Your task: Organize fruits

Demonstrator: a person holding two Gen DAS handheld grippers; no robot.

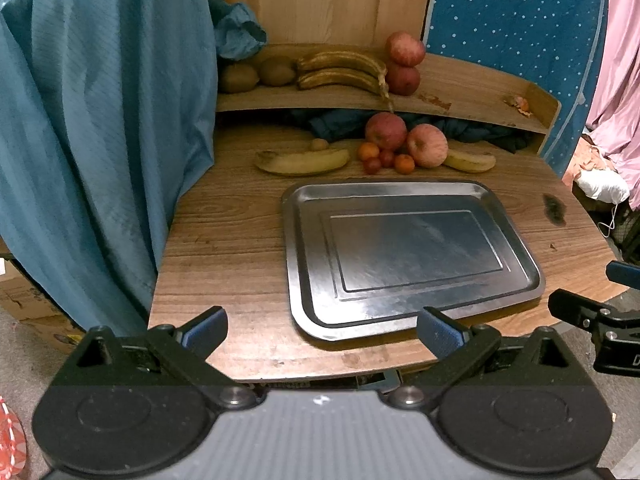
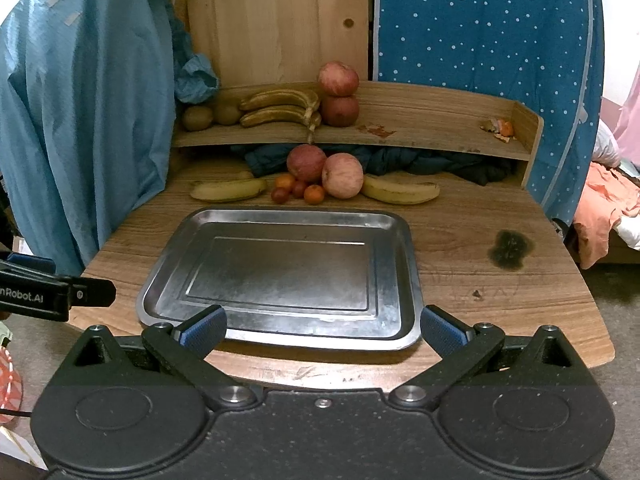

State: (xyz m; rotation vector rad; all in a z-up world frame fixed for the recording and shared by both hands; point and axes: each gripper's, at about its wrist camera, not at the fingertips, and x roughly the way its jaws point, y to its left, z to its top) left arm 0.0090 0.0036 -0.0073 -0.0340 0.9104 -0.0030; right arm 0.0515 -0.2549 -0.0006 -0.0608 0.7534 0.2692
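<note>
- Left gripper: jaws spread wide, nothing between them; blue pads hang over the near edge of the wood-grain table, level, pointing forward.
- Right gripper: jaws equally wide apart, empty; it sits just short of the near rim of the shallow rectangular steel tray, which fills the space straight ahead of the jaws.
- From the left jaws the tray lies ahead and to the right; nothing rests on it.
- Loose fruit lies beyond the tray's far rim: two red-yellow apples, touching; small orange and red round fruits clustered in front of them; a yellow banana to the left of the cluster and another to its right.
- Raised wooden shelf further back holds two stacked apples, a pair of browned bananas and two brown kiwis.
- Handling judgement: apples firm, smooth, likely to roll, so grip across the widest part. Bananas soft and bruise easily; take at mid-length with light pressure. Small round fruits are light and may squirt from the pads.
- Stacked shelf apples look precarious; the top one should go first.
- Both grippers are well short of any fruit.
</note>
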